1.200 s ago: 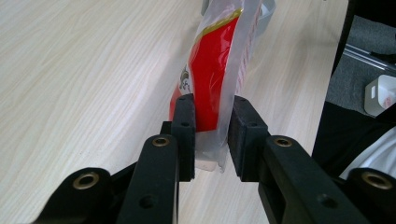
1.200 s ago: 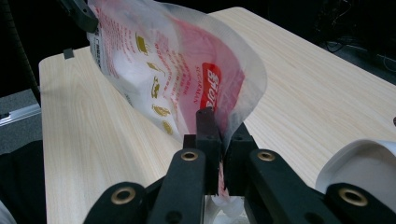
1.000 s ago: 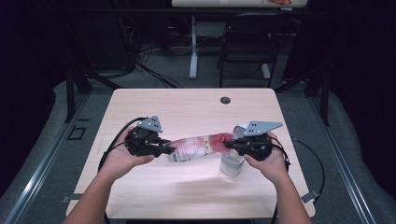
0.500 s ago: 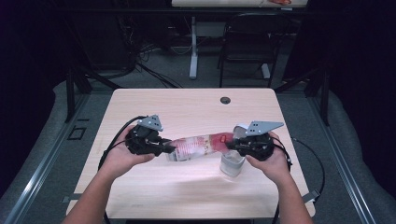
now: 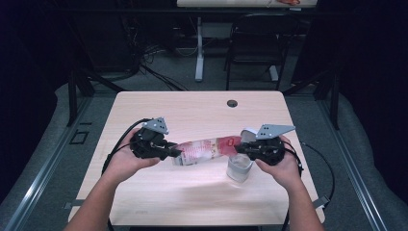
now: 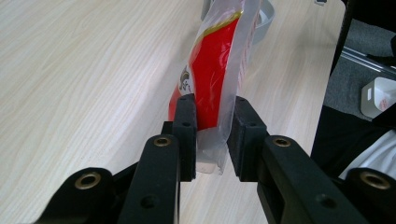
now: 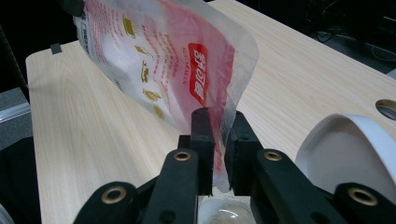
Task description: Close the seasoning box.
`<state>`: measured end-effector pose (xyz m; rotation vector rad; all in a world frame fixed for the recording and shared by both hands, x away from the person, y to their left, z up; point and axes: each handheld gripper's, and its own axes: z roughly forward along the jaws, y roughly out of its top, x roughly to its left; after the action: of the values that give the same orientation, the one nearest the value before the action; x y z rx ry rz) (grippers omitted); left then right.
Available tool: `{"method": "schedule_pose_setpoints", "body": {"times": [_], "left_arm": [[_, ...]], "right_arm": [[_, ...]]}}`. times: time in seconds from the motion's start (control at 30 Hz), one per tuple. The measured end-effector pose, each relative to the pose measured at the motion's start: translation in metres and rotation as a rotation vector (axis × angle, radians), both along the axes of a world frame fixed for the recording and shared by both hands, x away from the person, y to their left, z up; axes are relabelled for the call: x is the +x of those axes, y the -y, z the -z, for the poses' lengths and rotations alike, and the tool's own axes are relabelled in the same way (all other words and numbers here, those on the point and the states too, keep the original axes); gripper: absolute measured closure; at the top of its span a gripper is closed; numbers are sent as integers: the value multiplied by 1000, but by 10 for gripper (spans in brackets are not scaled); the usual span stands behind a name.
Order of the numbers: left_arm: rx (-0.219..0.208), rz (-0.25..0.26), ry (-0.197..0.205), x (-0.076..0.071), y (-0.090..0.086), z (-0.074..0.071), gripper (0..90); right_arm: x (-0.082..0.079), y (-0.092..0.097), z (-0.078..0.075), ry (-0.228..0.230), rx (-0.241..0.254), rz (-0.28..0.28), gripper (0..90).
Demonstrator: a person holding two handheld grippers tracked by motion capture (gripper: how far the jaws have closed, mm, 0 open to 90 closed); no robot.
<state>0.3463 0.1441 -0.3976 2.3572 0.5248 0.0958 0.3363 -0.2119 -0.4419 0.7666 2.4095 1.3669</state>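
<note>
Dim room, dark floor, light wood table (image 5: 159,192) with a round cable hole (image 5: 232,103) near its far edge. Above the table's near half a clear plastic pouch (image 5: 204,149) with red print hangs stretched level between the two grippers, off the surface. Left gripper (image 5: 174,153) pinches the pouch's left end; in the left gripper view both black jaws press the sealed edge of the pouch (image 6: 215,84). Right gripper (image 5: 239,149) clamps the pouch's right end; its jaws have just been closing, and in the right gripper view the pouch (image 7: 168,65) film sits squeezed between them. Clear plastic cup (image 5: 239,166) stands on the table directly below the right gripper, under the pouch's right end; the right gripper view catches its rim (image 7: 224,215) between the jaw arms. White curved lid-like piece (image 7: 355,158) just beside the right gripper. Black chair (image 5: 255,48) and white desk leg (image 5: 199,53) beyond the table.
</note>
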Motion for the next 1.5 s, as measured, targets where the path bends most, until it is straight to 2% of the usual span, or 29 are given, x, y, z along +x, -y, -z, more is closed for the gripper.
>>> {"method": "schedule_pose_setpoints", "body": {"times": [0.5,1.5], "left_arm": [[3,6,5,0,1,-3,753],[28,24,21,0,13,-20,764]], "right_arm": [[0,1,0,-1,-4,3,863],[-1,8,0,-17,11,16,854]]}}
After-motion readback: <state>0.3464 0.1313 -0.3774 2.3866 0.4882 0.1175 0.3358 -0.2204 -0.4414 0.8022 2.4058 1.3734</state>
